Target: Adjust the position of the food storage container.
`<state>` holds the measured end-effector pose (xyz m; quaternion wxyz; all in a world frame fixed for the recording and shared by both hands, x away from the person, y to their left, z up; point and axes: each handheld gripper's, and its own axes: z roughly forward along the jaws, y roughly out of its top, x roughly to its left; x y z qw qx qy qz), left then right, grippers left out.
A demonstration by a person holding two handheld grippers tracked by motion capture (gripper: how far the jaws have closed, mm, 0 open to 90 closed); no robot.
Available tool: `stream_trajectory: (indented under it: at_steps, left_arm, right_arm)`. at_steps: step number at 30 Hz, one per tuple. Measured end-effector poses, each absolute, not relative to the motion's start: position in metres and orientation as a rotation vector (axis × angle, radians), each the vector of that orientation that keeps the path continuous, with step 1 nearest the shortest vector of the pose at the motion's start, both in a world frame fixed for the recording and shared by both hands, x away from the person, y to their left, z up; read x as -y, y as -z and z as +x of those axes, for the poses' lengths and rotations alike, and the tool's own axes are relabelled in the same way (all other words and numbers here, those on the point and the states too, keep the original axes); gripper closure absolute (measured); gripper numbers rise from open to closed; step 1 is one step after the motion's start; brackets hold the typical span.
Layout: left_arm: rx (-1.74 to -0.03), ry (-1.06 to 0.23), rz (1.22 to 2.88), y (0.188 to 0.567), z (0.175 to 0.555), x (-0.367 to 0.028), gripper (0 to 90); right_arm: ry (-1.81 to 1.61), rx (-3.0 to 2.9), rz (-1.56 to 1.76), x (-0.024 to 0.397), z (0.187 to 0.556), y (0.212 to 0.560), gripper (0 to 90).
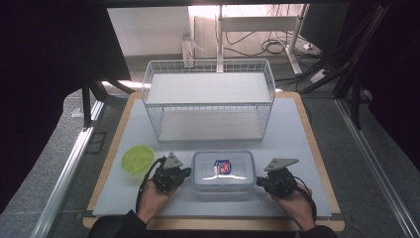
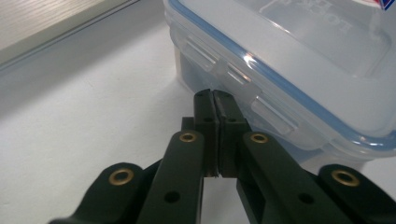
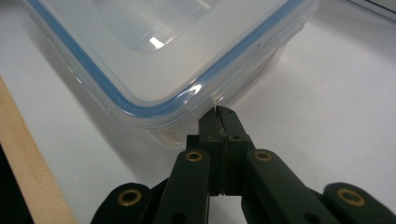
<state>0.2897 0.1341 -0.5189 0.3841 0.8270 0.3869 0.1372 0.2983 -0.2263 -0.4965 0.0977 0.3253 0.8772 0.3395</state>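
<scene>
Near the front edge of the white worktop [image 1: 297, 129] sits a clear box [image 1: 223, 170] with a blue-sealed lid, lying flat and closed, a small red and blue label on top. Each hand holds a claw at one end of it. At the box's left end, the left claw [image 1: 185, 172] has its jaws pressed together with nothing between them; in the left gripper view its tips [image 2: 214, 94] sit right at the lid's side latch, touching or all but touching the clear flap on the box [image 2: 299, 70]. At the right end, the right claw [image 1: 259, 183] is likewise closed tight on nothing; in the right gripper view its tips [image 3: 219, 112] meet just under the rounded corner of the lid, against the box [image 3: 154, 60] wall or a hair off it, and I cannot tell which. A wooden edge strip [image 3: 32, 172] of the worktop runs along the left of that view.

Left of the left claw, a lime-green bowl [image 1: 137, 159] stands on the worktop, near the hand but apart from the box. Behind the box, well apart from it, a white wire rack [image 1: 208, 99] with two shelves stands upright across the middle of the worktop, both shelves bare
</scene>
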Motion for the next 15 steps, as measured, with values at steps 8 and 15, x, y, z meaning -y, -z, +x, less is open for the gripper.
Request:
stream_trajectory:
  at_steps: [8,15]
  left_arm:
    - [-0.978,-0.490,2.172,0.515,0.279,-0.142,53.2]
    - [-0.965,-0.439,2.125,0.512,0.277,-0.157,27.6]
  right_arm:
    - [-1.050,-2.589,0.968,0.237,0.302,0.496,74.5]
    - [-1.068,-2.516,1.049,0.250,0.307,0.497,43.3]
